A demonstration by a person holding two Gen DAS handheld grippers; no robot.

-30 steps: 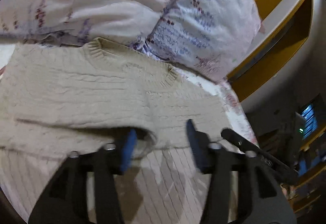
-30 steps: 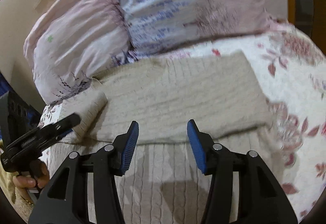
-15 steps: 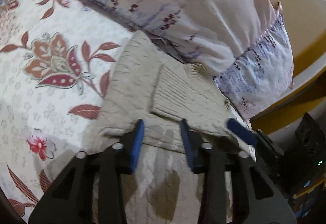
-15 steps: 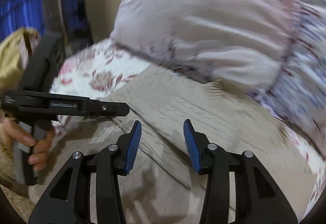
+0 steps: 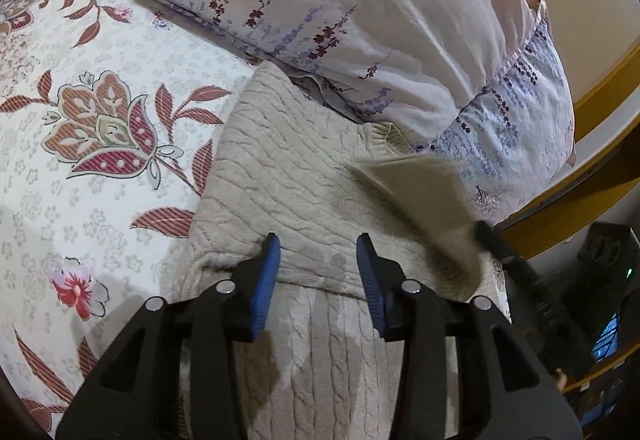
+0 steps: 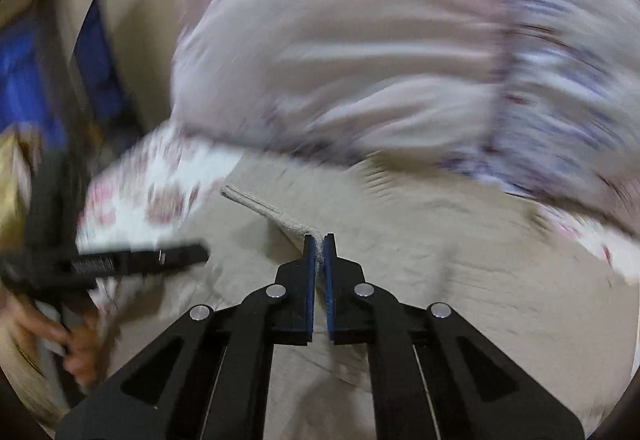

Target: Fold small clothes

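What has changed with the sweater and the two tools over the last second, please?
The right tool has closed on a corner of the beige sweater and is lifting that flap over the body. The left tool swung toward the sweater's side; its jaws have just been opening over the folded edge, gripping nothing. The pillows and floral bedspread stayed put.

Dim fisheye views, right one motion-blurred

We look from left wrist, close, downward over beige sweater [image 5: 288,176] toward pillows [image 5: 360,20]. From right wrist, equally close, blurred, facing same pillows [image 6: 360,60]. Both views share sweater [image 6: 460,260], pillows.
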